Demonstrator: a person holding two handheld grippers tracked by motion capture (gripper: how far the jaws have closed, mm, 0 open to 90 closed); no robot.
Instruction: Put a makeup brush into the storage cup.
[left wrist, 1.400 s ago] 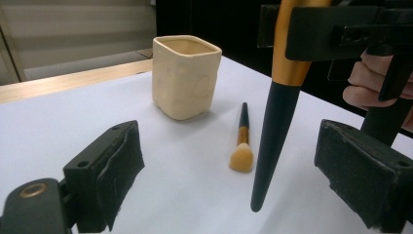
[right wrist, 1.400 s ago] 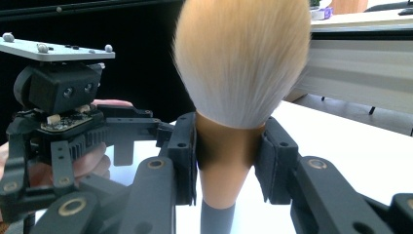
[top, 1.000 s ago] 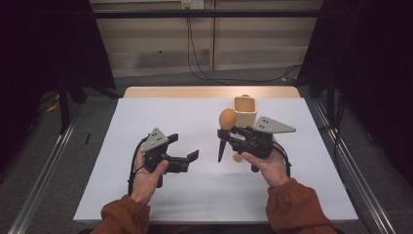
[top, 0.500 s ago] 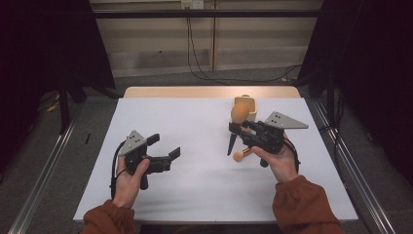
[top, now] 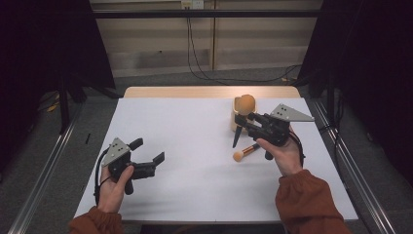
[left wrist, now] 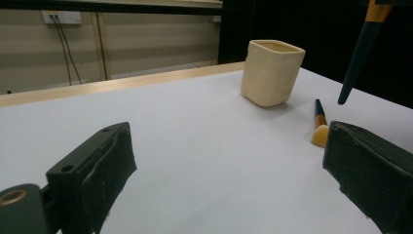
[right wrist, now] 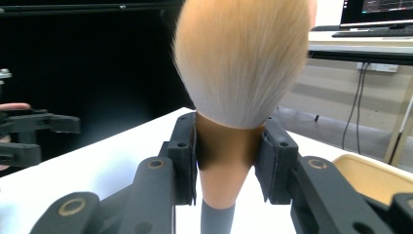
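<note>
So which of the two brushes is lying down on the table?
The small brush, lying flat beside the cup. The big fluffy brush is held up in the right gripper.

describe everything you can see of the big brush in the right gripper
The big brush has a full, rounded head of soft tan bristles, a coppery metal-looking collar below it and a dark tapering handle. It stands roughly upright, bristles up, handle tip hanging down above the white table without touching it. The right gripper is shut on its collar, one pad on either side. It is held just in front of the cream cup, near a smaller brush lying on the table.
</note>
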